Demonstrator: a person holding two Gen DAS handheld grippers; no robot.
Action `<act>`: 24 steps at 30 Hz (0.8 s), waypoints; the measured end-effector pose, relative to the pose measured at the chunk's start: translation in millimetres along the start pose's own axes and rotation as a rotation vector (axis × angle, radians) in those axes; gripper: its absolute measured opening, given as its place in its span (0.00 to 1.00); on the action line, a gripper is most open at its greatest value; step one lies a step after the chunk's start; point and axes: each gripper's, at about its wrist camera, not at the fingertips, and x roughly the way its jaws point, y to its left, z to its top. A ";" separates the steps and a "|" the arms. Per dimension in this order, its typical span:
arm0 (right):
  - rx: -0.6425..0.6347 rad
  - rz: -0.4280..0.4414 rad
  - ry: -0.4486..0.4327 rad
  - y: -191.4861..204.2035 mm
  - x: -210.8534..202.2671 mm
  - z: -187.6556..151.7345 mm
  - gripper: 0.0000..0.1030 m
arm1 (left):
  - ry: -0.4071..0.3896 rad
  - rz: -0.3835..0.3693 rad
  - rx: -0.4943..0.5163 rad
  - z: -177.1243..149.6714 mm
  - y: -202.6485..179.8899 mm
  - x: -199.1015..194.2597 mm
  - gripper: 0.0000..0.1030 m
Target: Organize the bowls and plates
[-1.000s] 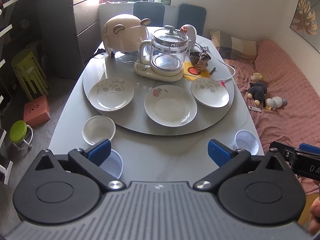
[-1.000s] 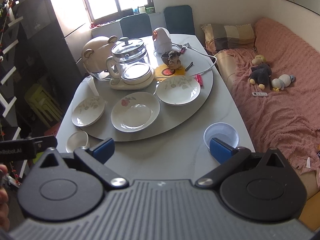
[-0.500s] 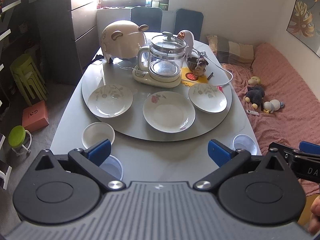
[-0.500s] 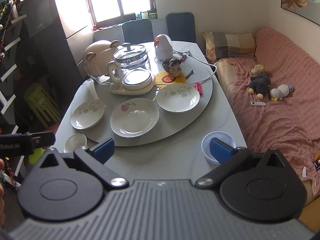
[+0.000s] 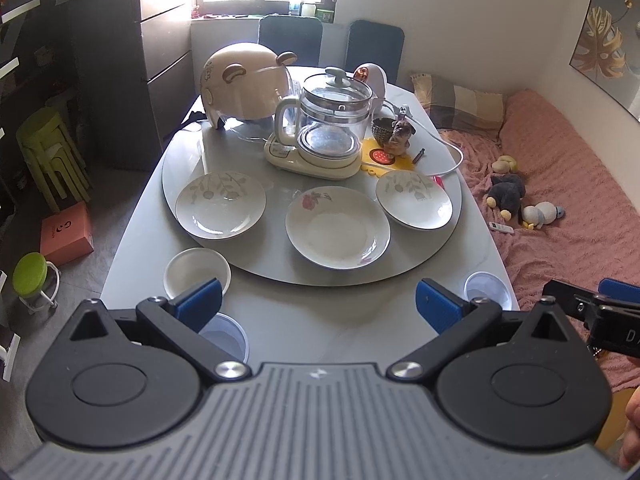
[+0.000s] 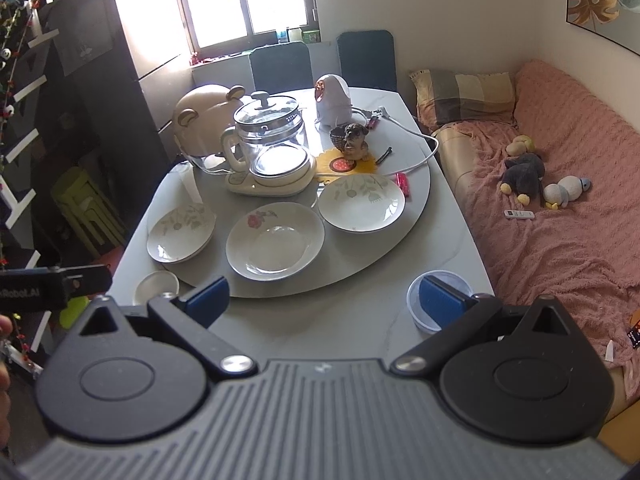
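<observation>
Hovering over the near edge of the table, both grippers gape wide and carry nothing. The left gripper (image 5: 318, 300) sits nearest the white bowl (image 5: 197, 278), just ahead to its left; the right gripper (image 6: 324, 298) has the clear tub (image 6: 438, 300) at its right finger. Three plates (image 5: 338, 232) lie apart on the turntable beyond

Left claw (image 5: 318, 302) and right claw (image 6: 325, 298) both gape wide, empty.
</observation>
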 end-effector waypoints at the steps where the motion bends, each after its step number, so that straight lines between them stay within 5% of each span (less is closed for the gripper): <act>1: 0.000 0.007 -0.005 0.4 -0.6 0.1 1.00 | -0.002 0.000 -0.001 -0.1 -0.2 0.0 1.00; 24: 0.069 0.018 0.022 9.8 9.1 -8.1 1.00 | 0.056 -0.040 0.027 4.5 13.4 16.4 1.00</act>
